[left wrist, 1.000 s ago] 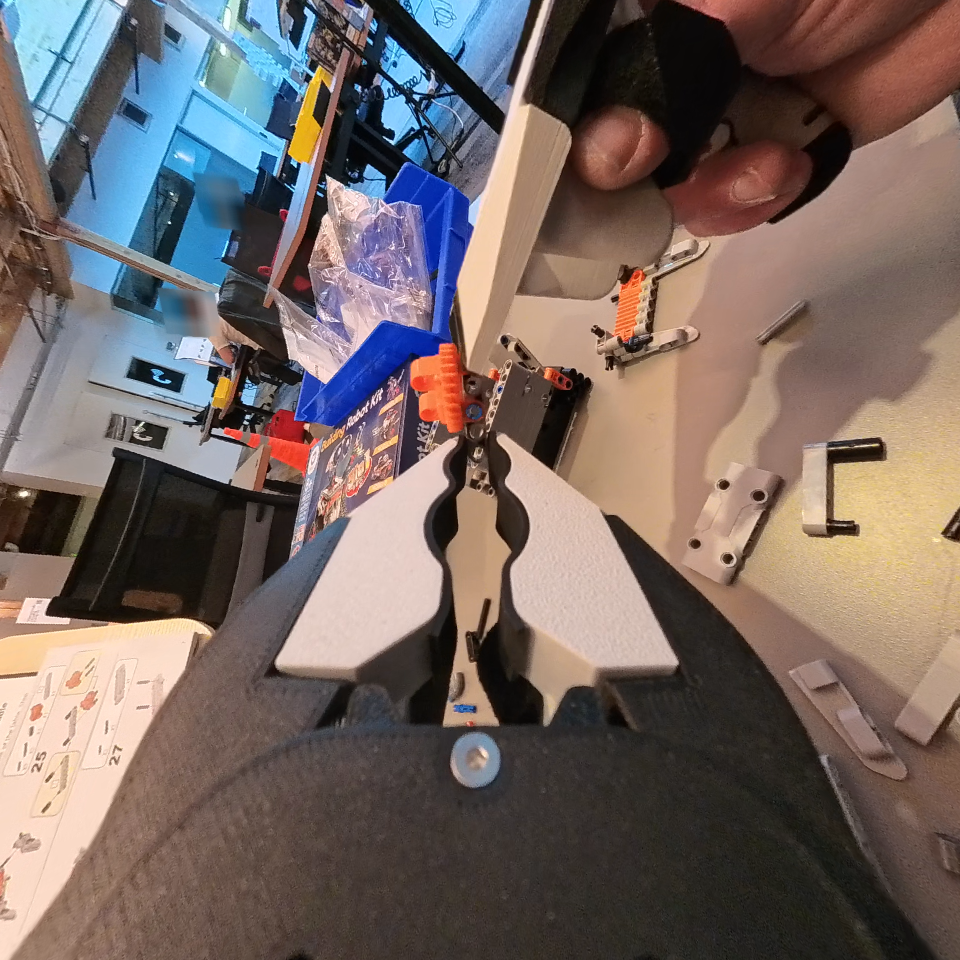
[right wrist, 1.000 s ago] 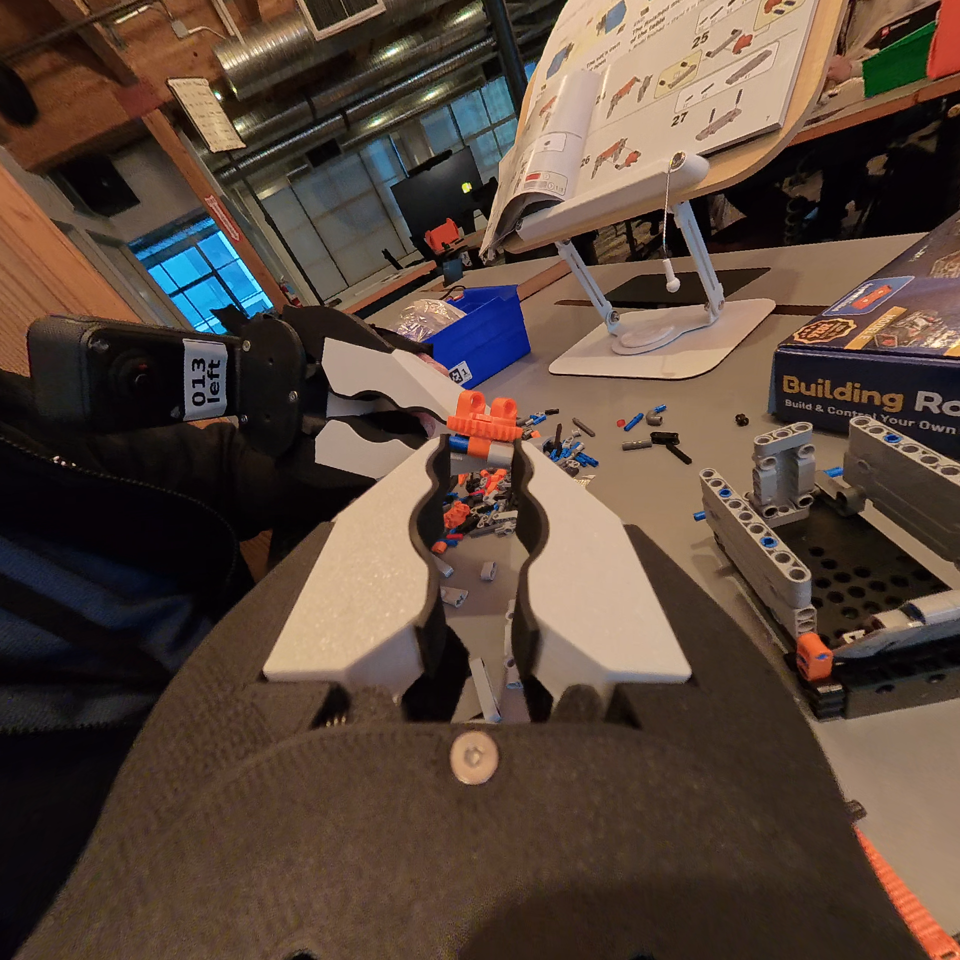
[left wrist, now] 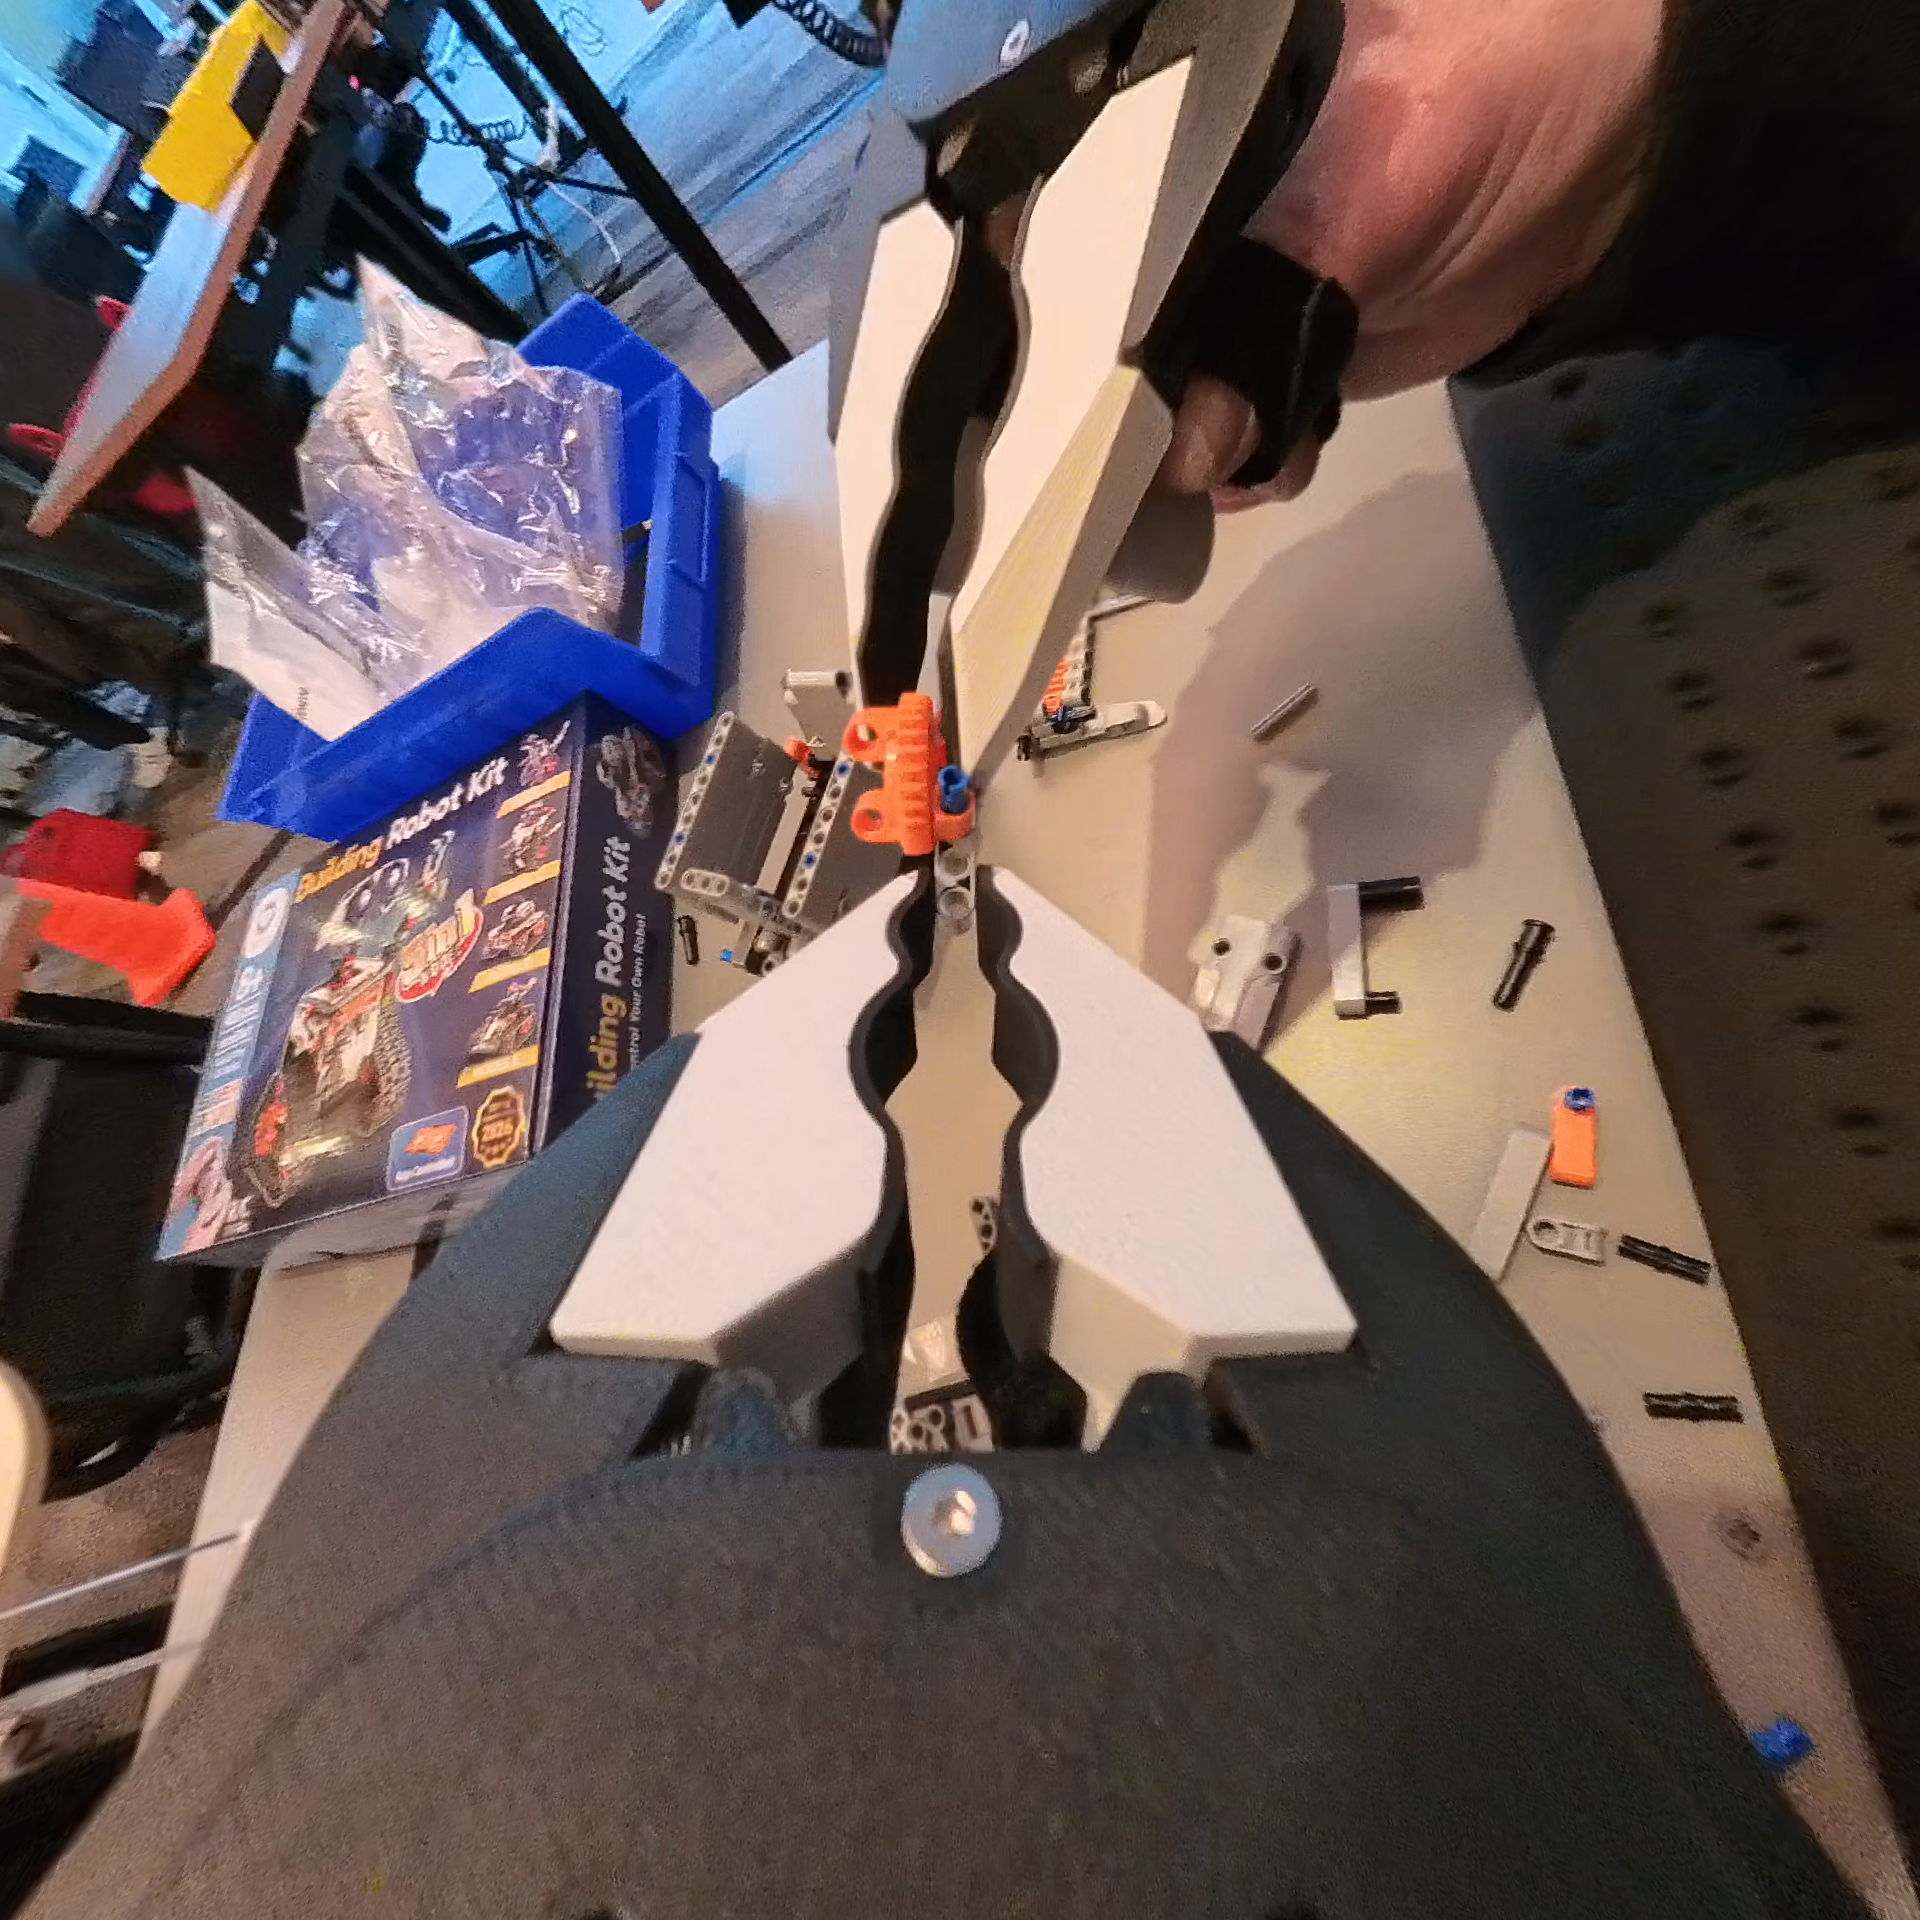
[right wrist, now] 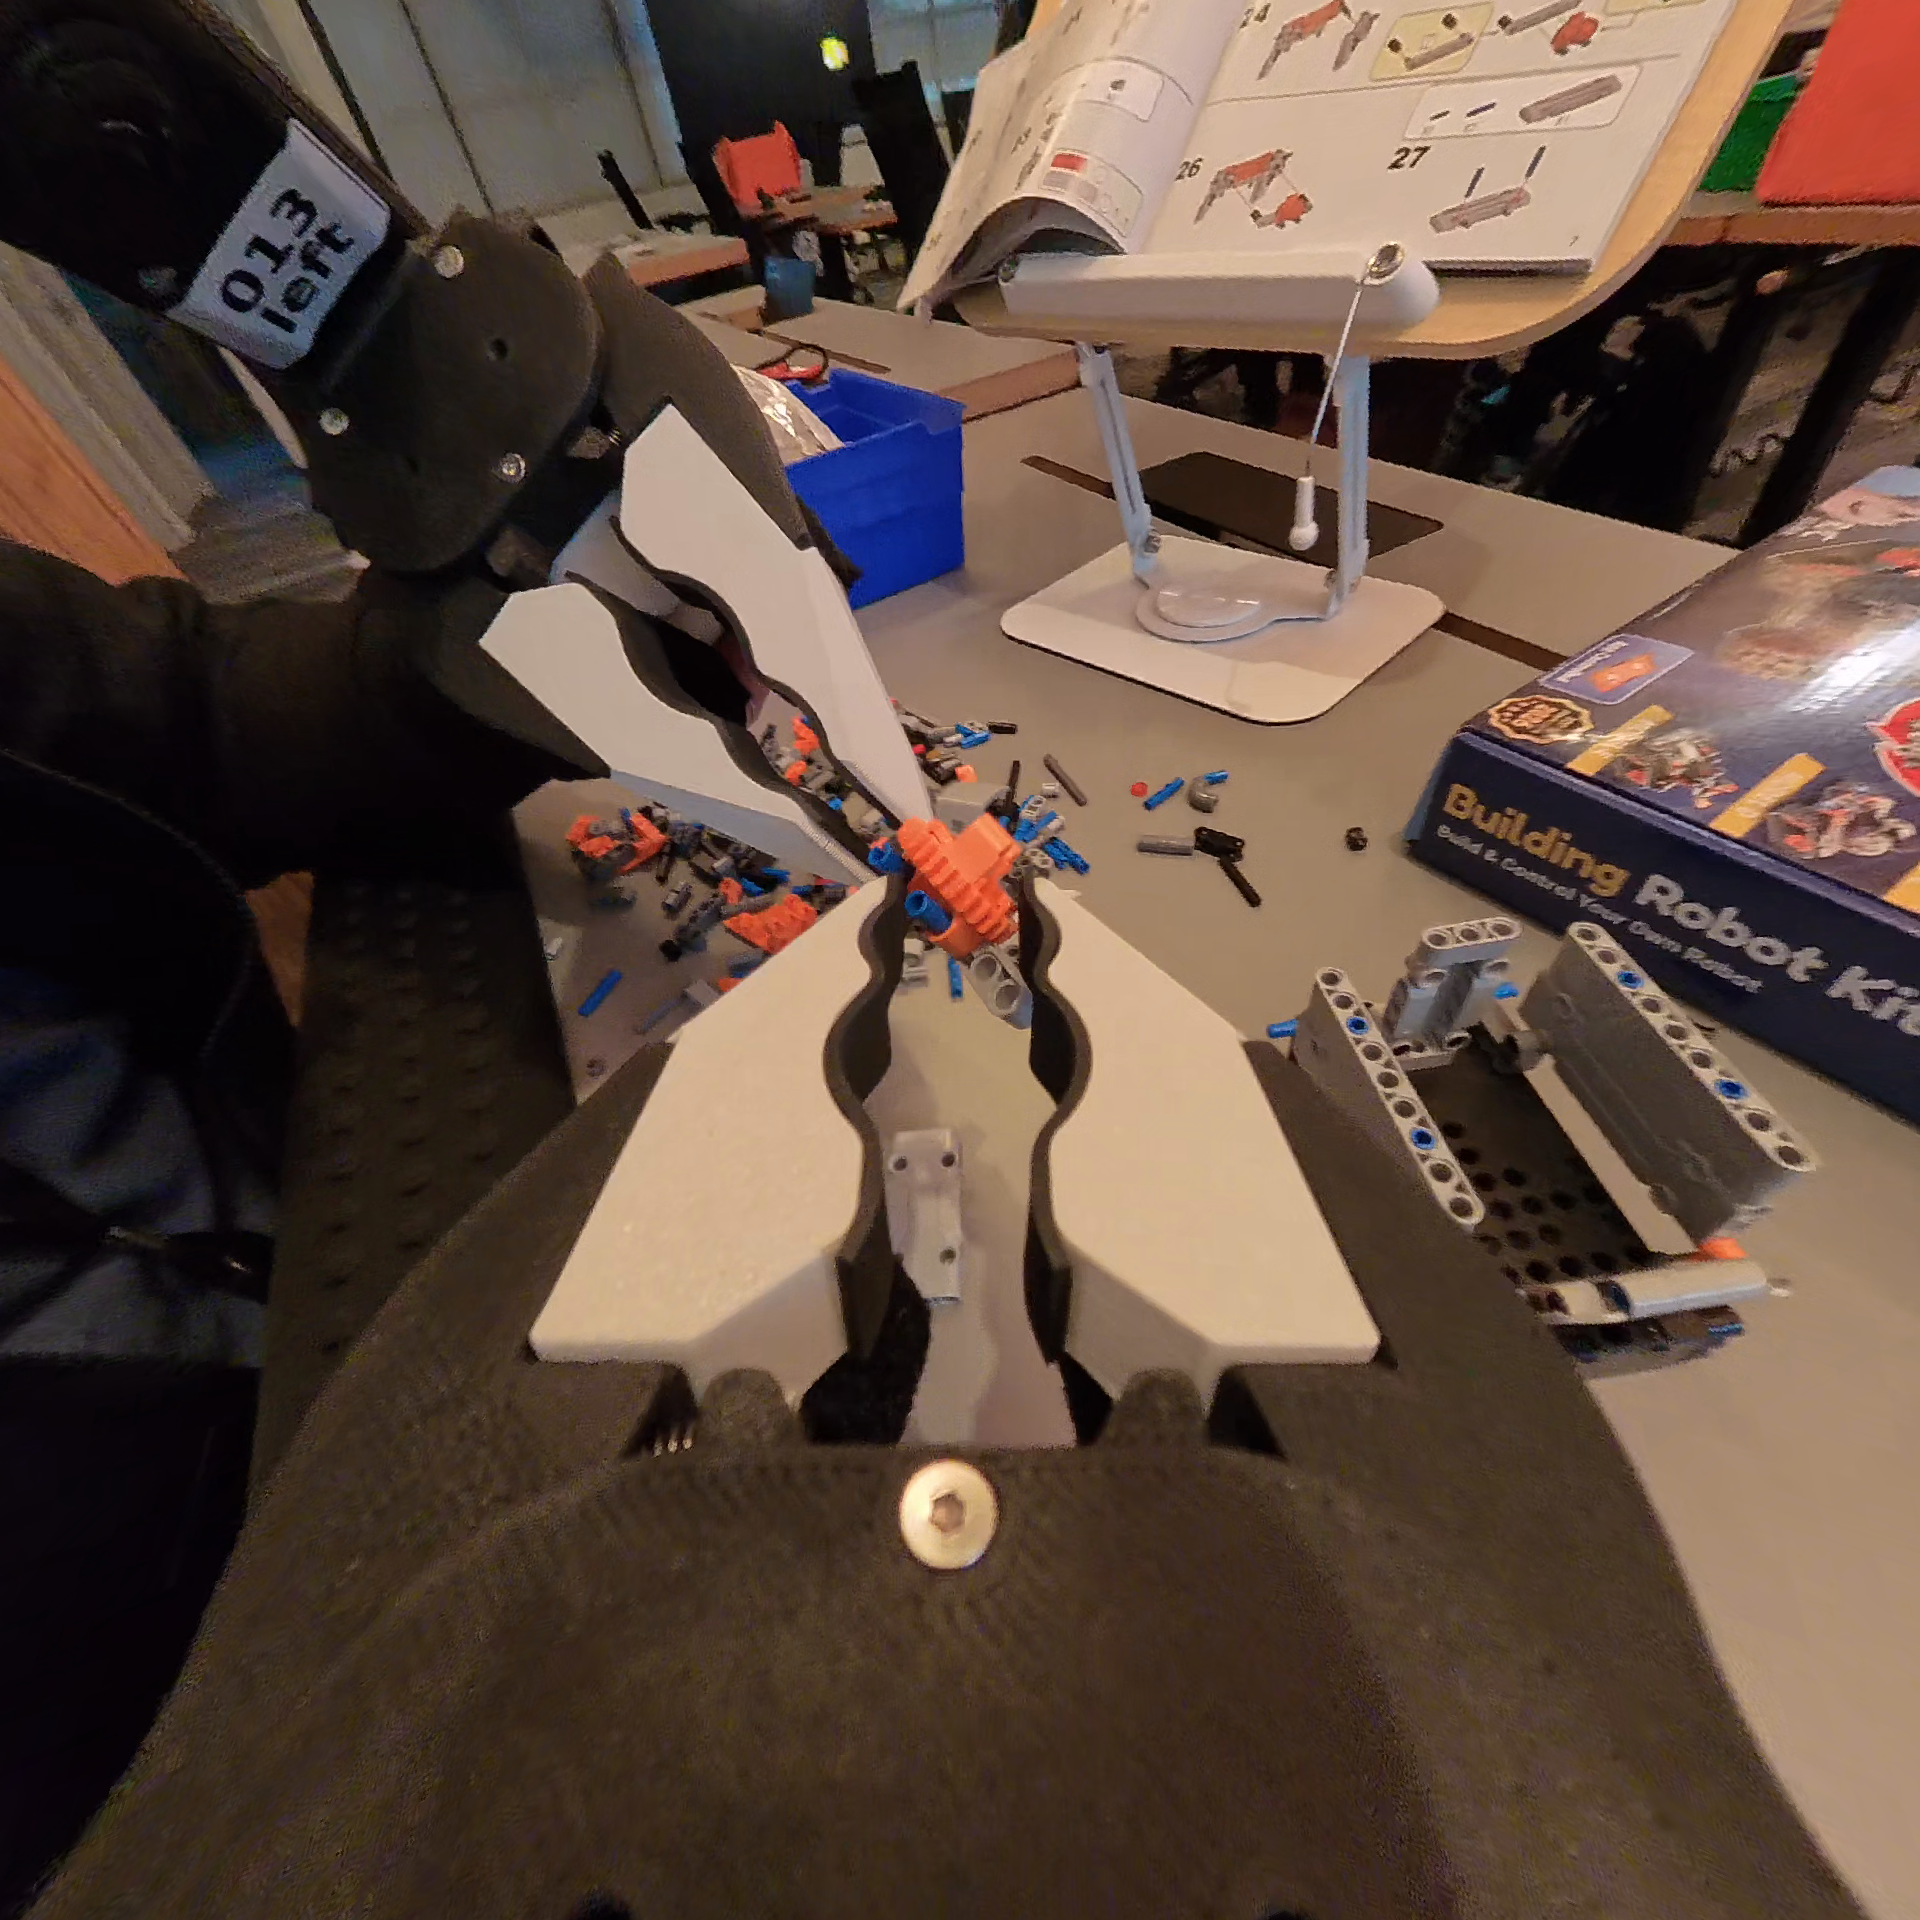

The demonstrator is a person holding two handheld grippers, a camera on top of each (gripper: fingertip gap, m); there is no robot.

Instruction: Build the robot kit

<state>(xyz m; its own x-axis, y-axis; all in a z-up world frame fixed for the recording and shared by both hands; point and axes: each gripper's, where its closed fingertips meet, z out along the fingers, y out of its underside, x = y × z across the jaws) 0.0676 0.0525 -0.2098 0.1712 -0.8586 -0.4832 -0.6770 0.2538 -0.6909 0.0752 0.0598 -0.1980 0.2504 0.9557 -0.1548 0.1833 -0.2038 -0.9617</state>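
Note:
A small assembly, an orange toothed piece (left wrist: 902, 774) on a short grey beam (left wrist: 954, 888) with a blue pin, is held between both grippers above the grey table (left wrist: 1351, 675). My left gripper (left wrist: 951, 883) is shut on the grey beam end. The right gripper (left wrist: 925, 717) comes down from above, held by a hand, and meets it tip to tip at the orange piece. In the right wrist view my right gripper (right wrist: 951, 899) is shut on the orange piece (right wrist: 961, 873). The left gripper (right wrist: 883, 831) reaches in from the upper left and touches the same assembly.
A blue bin (left wrist: 582, 665) with plastic bags and a kit box (left wrist: 416, 987) lie at the left. A grey partial chassis (right wrist: 1558, 1122) sits right of the right gripper. A pile of loose parts (right wrist: 727, 883), a booklet on a stand (right wrist: 1351, 135) and scattered pieces (left wrist: 1361, 945) are around. Only a small space, under 4 cm, lies between the two pairs of fingers.
Both grippers have turned around the shared assembly and dropped closer to the table. The right gripper now points straight at the left one. The orange piece has rotated between them.

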